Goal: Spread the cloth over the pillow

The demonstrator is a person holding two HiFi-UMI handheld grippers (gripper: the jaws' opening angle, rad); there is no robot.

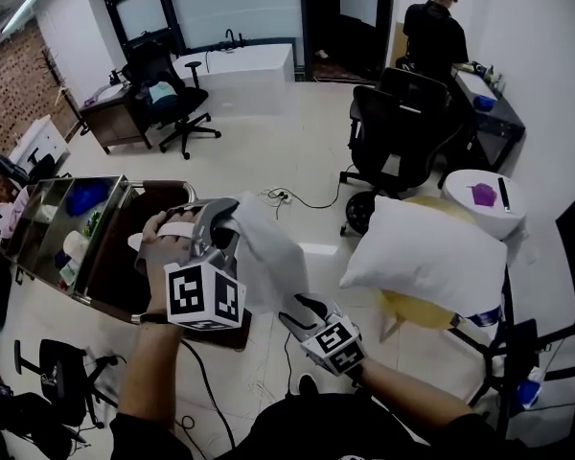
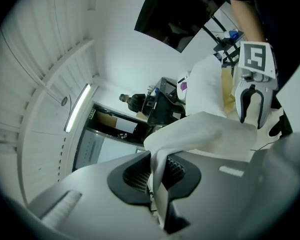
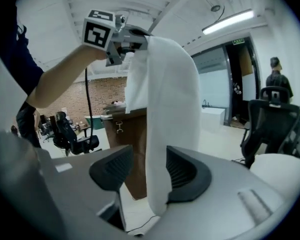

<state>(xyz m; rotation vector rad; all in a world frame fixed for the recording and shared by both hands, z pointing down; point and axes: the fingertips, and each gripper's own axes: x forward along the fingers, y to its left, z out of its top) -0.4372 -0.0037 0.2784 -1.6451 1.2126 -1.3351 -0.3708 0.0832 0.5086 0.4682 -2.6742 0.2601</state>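
A limp white cloth [image 1: 268, 262] hangs bunched in mid-air between two hand-held tools, well apart from the plump white pillow [image 1: 426, 257] it is meant to cover. The left gripper [image 1: 232, 223], raised at the left of the head view, has its jaws clamped tight on a narrow fold at the top of the cloth. The right gripper [image 1: 302, 310], lower and nearer the person, has its jaws spread wide. The hanging length passes between them, lying against one pad and clear of the other, so nothing is pinched there. The pillow sits tilted on a small yellow round seat [image 1: 407, 310] to the right, overhanging it, near a black office chair [image 1: 402, 127]. The likeliest trouble lies with the right jaws. They stand round the gathered middle of the cloth rather than an edge or corner, and closing there would probably leave the fabric a rope instead of a sheet, landing on the pillow in a heap. With one thin pinch carrying the whole weight, a quick swing could also pull the fold out of the left jaws and drop the cloth to the floor [image 1: 297, 161]. The pillow, perched on so small a seat, looks easy to push off if a gripper or taut cloth drags across it.
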